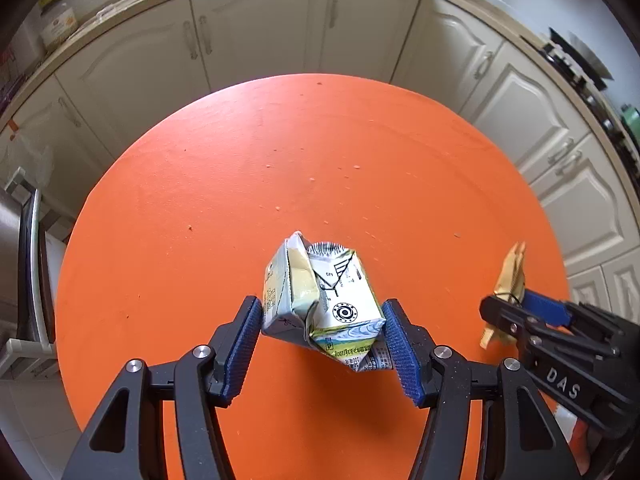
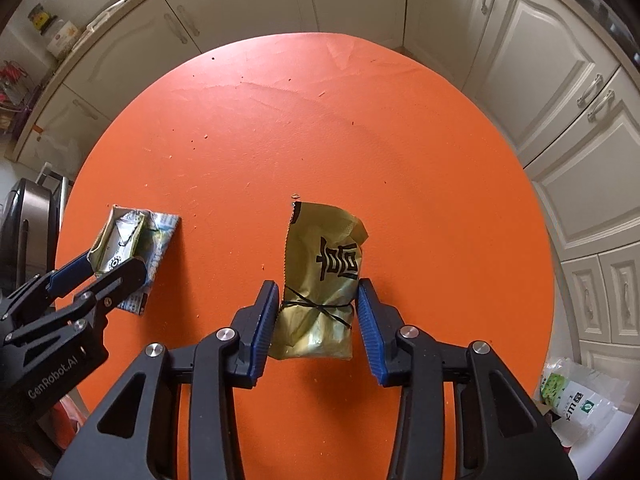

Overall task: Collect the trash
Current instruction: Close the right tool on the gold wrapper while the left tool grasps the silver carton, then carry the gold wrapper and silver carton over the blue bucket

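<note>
A crushed white, green and blue drink carton (image 1: 340,312) sits between the blue pads of my left gripper (image 1: 322,316), which is shut on it just above the round orange table (image 1: 240,160). In the right wrist view the same carton (image 2: 120,236) shows at the left in the left gripper (image 2: 114,264). A crumpled gold snack wrapper (image 2: 324,240) with black characters stands upright in my right gripper (image 2: 318,292), whose pads press on its lower part. From the left wrist view, the wrapper (image 1: 510,268) sticks up out of the right gripper (image 1: 508,300) near the table's right edge.
Small crumbs (image 1: 276,208) dot the tabletop. Cream kitchen cabinets (image 1: 260,32) curve around behind the table. A stainless steel appliance (image 1: 16,264) stands at the left. A white printed bag (image 2: 580,400) lies on the floor at the lower right.
</note>
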